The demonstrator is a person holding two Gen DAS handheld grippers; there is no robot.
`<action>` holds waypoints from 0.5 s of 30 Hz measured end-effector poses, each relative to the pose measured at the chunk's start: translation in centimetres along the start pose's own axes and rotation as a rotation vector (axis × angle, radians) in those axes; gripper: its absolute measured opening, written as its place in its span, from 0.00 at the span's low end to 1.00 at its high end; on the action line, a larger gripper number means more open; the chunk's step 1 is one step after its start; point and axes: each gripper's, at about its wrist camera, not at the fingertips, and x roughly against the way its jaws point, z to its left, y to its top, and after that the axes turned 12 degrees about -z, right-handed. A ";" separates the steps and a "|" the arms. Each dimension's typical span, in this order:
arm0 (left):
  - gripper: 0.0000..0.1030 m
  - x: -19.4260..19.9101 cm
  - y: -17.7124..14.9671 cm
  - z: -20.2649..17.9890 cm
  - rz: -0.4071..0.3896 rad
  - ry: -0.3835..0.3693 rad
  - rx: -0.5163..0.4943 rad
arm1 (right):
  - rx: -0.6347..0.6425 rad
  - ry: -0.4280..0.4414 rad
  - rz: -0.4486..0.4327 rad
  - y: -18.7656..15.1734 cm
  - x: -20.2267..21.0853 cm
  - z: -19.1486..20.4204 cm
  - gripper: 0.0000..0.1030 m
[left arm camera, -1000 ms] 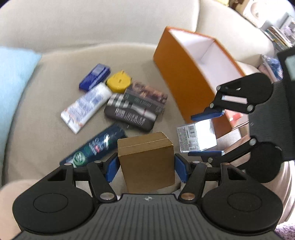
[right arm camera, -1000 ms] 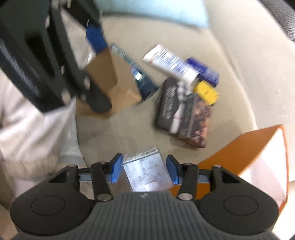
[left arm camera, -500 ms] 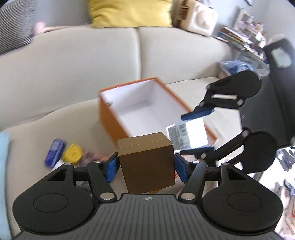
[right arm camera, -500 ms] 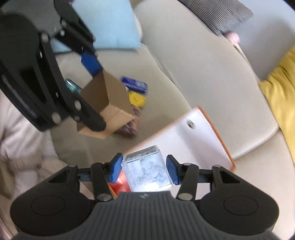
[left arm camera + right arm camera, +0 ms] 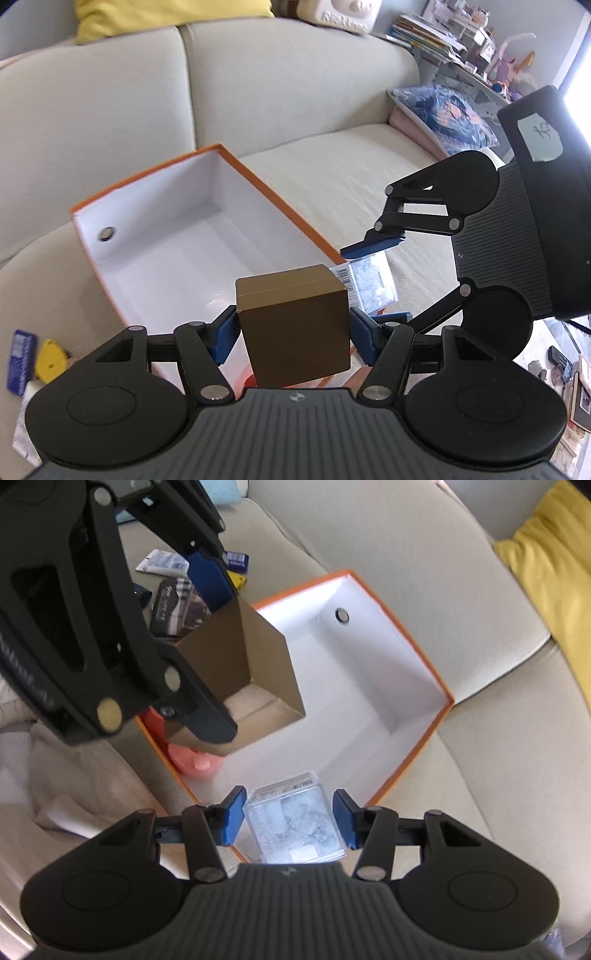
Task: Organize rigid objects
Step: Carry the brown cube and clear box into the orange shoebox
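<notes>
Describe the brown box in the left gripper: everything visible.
The brown box is a plain, matte, cube-like cardboard carton, golden brown, with a lid seam near its top edge. The right wrist view shows its far side open, with bare cardboard flaps inside. It is clamped upright between the blue pads of the left gripper, lifted above the near end of the orange bin, touching nothing else.

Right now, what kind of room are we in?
Most likely a home living room: the work happens on a beige sofa with a yellow cushion, and a cluttered shelf of books and trinkets stands beyond it. The orange box sits on the seat.
</notes>
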 end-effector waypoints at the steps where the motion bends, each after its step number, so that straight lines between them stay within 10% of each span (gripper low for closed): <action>1: 0.70 -0.5 0.0 0.0 0.005 -0.010 -0.002 | -0.006 0.007 -0.002 -0.3 -0.2 -0.2 0.51; 15: 0.70 -7.9 -0.5 1.3 0.189 -0.094 0.015 | -0.049 0.132 -0.021 -3.0 -2.6 -2.9 0.51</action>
